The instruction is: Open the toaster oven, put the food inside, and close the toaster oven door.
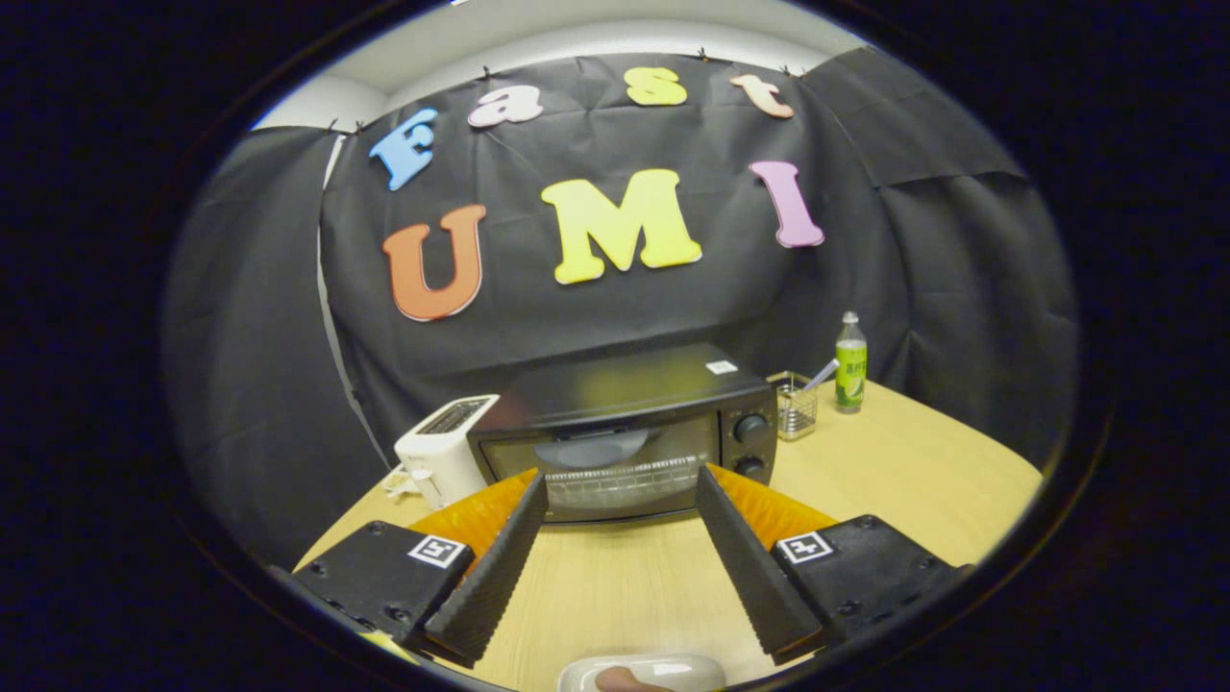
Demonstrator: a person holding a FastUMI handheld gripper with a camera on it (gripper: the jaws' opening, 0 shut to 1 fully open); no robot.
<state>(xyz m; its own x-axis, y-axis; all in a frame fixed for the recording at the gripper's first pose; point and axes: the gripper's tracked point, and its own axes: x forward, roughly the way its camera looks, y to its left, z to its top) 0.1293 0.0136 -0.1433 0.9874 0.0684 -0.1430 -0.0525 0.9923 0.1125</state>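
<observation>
Oven (625, 432), one, shut, at frame centre on the bench (894, 461); one toaster (442, 461) left, one bottle (850, 363) right. Hand-held gripper (623, 495) spread, holding nothing.

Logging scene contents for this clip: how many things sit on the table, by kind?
Toaster oven, door shut: 1
White pop-up toaster: 1
Wire mesh holder: 1
Green-labelled bottle: 1
White dish with food, just below the tool, whose fingers are open and empty: 1
Total: 5
</observation>
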